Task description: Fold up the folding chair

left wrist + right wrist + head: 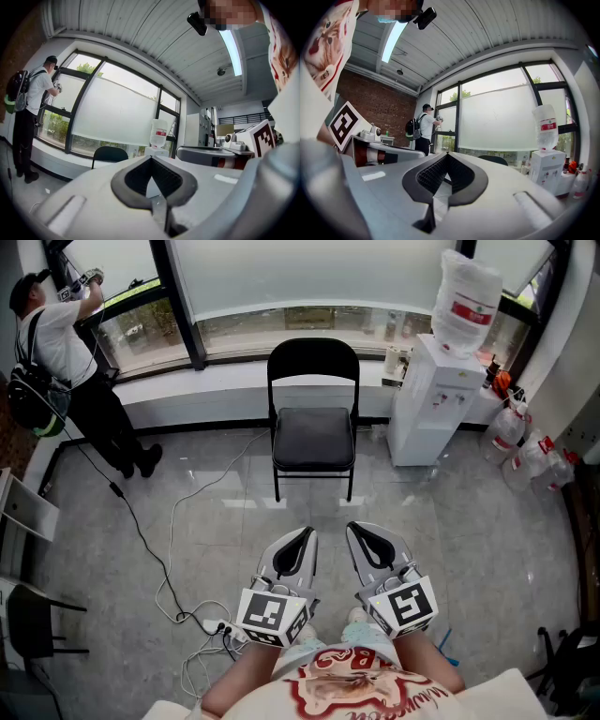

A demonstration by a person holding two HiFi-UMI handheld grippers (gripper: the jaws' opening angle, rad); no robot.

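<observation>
The folding chair [313, 423] stands unfolded, well ahead of my fingers. Its seat faces me and its back is to the window ledge. My left gripper [302, 534] and right gripper [362, 529] point level at it, side by side, each with its jaws pressed together on nothing. A water dispenser [427, 399] stands beyond my right fingers, just beside the chair. A person [70, 362] stands at the window, far past my left fingers.

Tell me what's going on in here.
A person holds a gripper in each hand, close to the body. The left gripper and the right gripper are both shut with nothing between their jaws, and both point toward a black folding chair. The chair stands open on the floor by the window, beside a water dispenser, and nothing touches it. Folding has not begun. A second person with a backpack stands at the window on the left.
</observation>
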